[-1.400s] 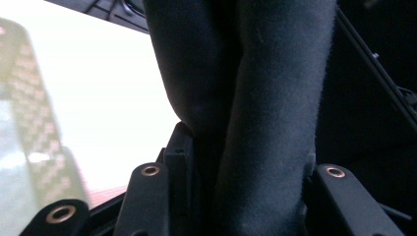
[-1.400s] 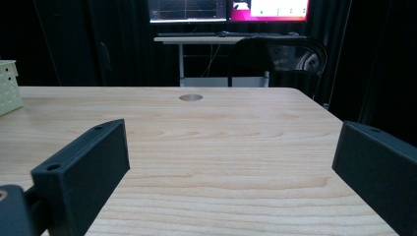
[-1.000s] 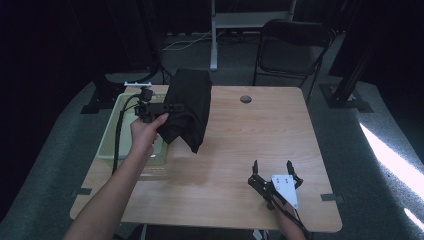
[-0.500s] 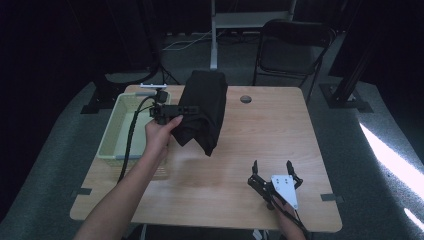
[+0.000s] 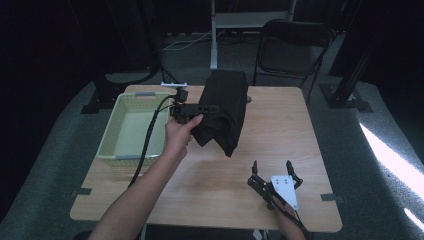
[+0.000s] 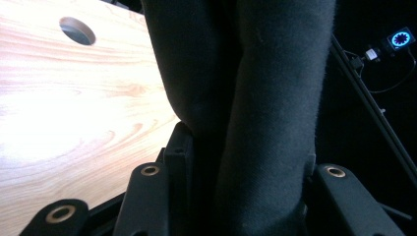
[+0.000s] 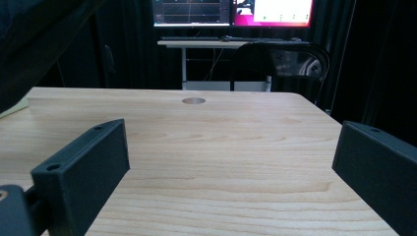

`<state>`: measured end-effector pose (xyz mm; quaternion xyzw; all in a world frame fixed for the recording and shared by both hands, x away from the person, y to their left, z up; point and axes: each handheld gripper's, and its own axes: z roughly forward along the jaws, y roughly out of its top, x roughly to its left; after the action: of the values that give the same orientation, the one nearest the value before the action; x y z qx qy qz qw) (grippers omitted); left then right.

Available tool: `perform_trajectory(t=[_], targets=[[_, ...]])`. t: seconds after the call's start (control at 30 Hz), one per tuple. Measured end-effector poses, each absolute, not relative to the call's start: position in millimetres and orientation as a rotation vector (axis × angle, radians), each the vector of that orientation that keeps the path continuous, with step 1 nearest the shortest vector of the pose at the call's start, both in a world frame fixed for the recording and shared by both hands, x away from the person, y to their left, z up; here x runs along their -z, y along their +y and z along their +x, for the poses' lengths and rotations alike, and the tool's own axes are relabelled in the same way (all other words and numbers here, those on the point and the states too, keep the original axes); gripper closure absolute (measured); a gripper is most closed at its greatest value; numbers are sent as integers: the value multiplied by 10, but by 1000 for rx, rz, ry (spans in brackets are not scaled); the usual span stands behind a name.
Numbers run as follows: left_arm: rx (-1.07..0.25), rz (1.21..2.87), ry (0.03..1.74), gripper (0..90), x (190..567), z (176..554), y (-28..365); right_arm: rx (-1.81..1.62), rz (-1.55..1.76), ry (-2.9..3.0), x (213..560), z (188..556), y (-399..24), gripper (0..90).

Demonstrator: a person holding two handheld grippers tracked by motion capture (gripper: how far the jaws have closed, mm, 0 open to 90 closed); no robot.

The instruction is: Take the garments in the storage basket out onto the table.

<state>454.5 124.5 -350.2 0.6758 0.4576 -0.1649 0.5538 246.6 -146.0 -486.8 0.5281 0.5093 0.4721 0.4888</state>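
The room around my table is very dark; the wooden top is the only well-lit area in the high view, and its light seems to come from above. A bright strip of light lies on the floor at the right. This view is soft and a little grainy. In my left gripper view the wood has strong white glare, while the black cloth is close and nearly without detail. In my right gripper view the table is evenly lit, the monitors glow brightly, and my near jaws look slightly blurred.
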Motion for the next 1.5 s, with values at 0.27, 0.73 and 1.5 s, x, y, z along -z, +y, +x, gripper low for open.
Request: perform_trajectory(t=[0.27,0.73,1.5], targets=[[351,1611,1079,598,3495,4516,1137,-1151,1283,1237,4868,2465,-1462,1],[390,1611,1177,597,3935,4561,1139,-1150,1285,1238,4867,2466,-1462,1],[457,1615,1261,596,4397,4650,1031,-1152,1283,1239,4868,2466,-1462,1]])
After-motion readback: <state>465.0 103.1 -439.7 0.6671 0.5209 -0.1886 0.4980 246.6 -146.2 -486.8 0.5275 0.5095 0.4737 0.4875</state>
